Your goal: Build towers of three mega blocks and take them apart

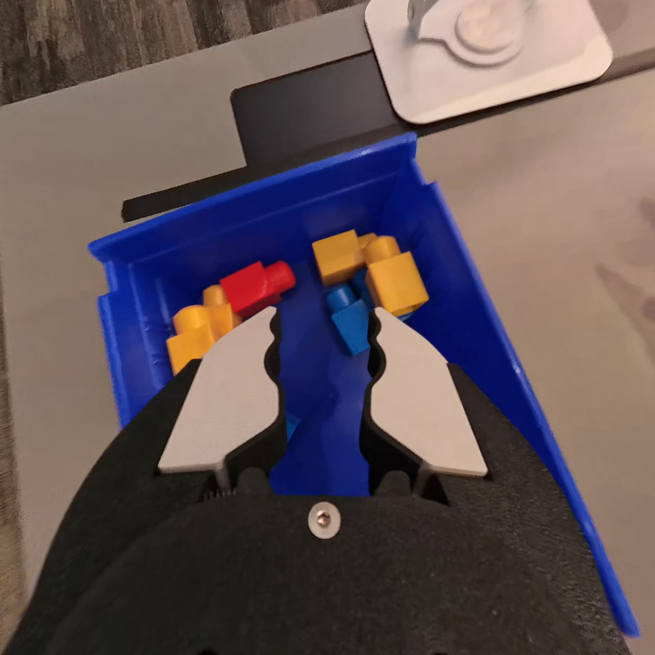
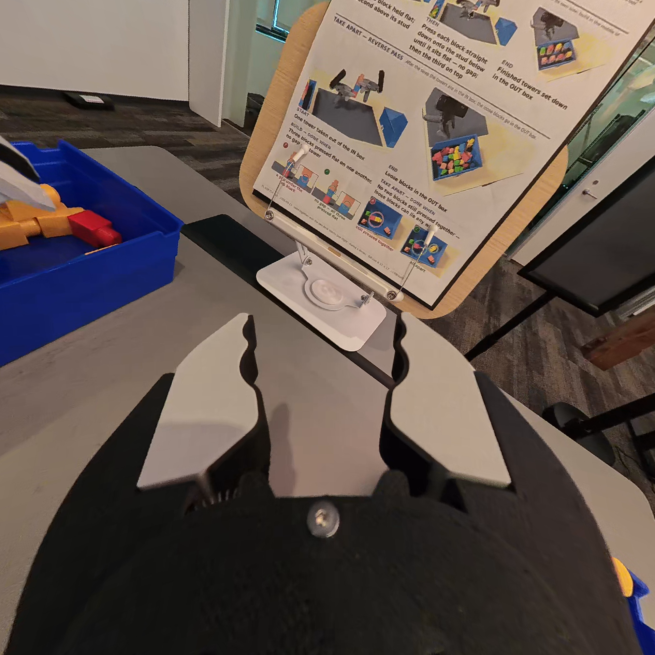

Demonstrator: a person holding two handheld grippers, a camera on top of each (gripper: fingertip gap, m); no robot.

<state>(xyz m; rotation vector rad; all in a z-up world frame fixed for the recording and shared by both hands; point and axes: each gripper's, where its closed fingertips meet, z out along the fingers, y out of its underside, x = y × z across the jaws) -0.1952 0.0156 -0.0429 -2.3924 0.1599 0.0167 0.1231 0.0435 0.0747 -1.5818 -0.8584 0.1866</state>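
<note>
yellow blocks [image 1: 393, 280]: 4 | blue blocks [image 1: 349, 319]: 2 | red block [image 1: 253, 289]: 1 | blue bin [image 1: 248, 198]: 1

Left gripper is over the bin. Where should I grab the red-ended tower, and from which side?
Judging by its pose, grip the red block's square body across its flat sides, coming down from above with the open left gripper. The tower lies on its side, stud pointing toward the bin's far wall; the round stud would likely slip.

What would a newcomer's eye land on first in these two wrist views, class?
First, the bright blue plastic bin on the grey table, holding a red block among yellow blocks and a blue block, with the left gripper open above them. Next, the illustrated instruction sheet on a wooden stand beyond the open, empty right gripper.
</note>
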